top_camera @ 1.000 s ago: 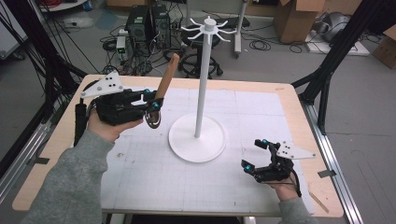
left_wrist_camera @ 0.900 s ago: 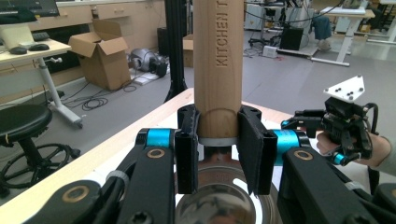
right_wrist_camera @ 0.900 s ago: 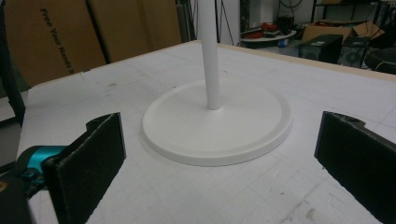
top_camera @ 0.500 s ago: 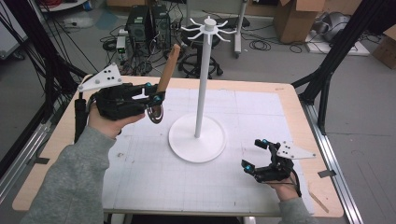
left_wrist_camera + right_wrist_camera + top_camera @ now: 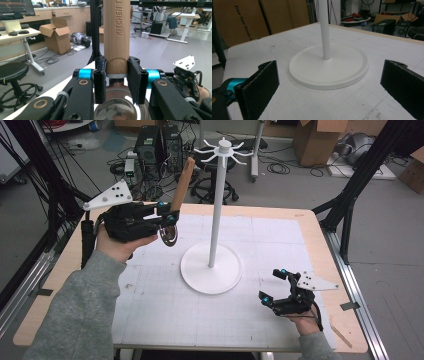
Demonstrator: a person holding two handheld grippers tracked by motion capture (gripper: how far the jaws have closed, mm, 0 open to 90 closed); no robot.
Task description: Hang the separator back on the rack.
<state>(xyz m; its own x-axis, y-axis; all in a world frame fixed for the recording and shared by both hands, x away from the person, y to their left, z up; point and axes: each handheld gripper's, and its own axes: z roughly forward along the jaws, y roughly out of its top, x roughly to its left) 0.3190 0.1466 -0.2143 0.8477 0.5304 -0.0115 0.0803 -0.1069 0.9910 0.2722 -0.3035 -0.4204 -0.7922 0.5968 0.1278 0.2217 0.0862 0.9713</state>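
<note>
Because the utensil (image 5: 176,200) has a long wooden handle and a heavy metal bowl at the bottom, the left gripper (image 5: 165,220) clamps it low down, right where the wood meets the metal collar; the left gripper view shows both black pads pressed flat against the handle (image 5: 116,37), with the shiny bowl (image 5: 117,107) hanging just beneath them. Gripping there probably keeps the weight close to the jaws, so the tool does not swing, and leaves the whole handle free above them. Its upper end rises well above the gripper and leans toward the white stand (image 5: 216,220), whose ring of hooks (image 5: 221,151) sits higher still and off to the side of the handle tip. That tilt suggests the handle end is being offered up toward a hook, though whether it has a hanging hole I cannot tell. Across the table (image 5: 280,220), the right gripper (image 5: 274,286) rests low with its jaws wide apart and nothing between them. Straight ahead of it lies the stand's round base (image 5: 329,67), near but not touched, likely so it can steady the base if the stand rocks.
</note>
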